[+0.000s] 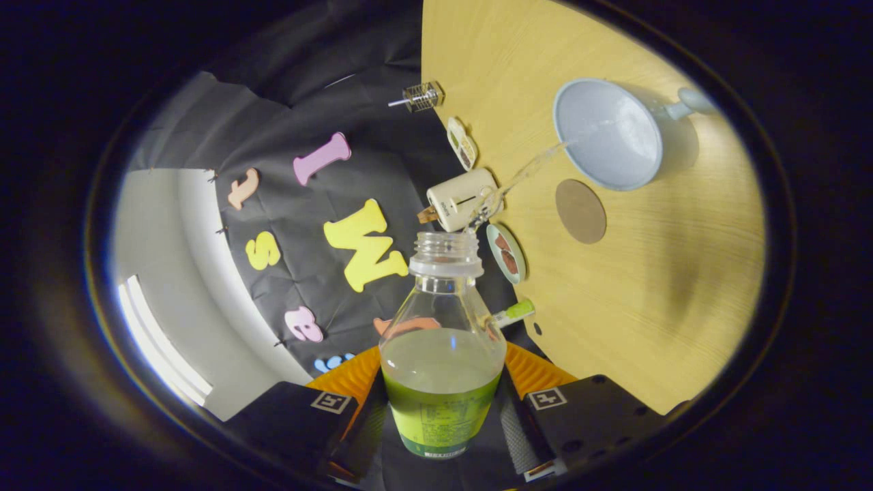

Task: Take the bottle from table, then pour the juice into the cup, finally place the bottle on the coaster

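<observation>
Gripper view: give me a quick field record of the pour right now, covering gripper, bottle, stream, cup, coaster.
hand-held gripper: shut on the bottle, one finger on each side of its body
bottle: uncapped, tipped toward the cup, pale juice partly filling it
stream: thin, running from the bottle mouth into the cup
cup: light blue, handled, on the wooden table
coaster: round, brown, bare, beside the cup
step: pouring; bottle not yet on the coaster
</observation>
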Tool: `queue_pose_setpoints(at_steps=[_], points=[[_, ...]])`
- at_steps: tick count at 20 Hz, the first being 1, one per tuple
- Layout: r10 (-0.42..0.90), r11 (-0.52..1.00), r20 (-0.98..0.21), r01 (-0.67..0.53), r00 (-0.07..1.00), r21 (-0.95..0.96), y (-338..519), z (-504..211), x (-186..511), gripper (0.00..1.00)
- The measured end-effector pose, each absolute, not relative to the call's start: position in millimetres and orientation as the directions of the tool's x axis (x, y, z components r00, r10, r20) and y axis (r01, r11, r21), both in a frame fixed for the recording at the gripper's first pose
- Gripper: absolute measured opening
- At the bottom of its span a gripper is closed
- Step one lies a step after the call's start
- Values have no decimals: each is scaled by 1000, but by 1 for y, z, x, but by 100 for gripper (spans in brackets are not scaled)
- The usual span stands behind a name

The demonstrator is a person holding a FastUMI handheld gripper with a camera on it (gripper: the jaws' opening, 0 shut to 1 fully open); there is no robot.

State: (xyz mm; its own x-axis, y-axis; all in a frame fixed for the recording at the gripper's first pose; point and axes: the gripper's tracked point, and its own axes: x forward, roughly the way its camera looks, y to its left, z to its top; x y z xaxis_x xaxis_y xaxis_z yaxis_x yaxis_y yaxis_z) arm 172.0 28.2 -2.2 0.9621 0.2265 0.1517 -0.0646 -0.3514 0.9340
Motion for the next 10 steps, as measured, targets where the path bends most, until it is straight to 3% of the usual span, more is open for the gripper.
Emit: queue_pose_setpoints(at_steps=[10], points=[[180,-511,226,-105,957,853,12,22,173,79]])
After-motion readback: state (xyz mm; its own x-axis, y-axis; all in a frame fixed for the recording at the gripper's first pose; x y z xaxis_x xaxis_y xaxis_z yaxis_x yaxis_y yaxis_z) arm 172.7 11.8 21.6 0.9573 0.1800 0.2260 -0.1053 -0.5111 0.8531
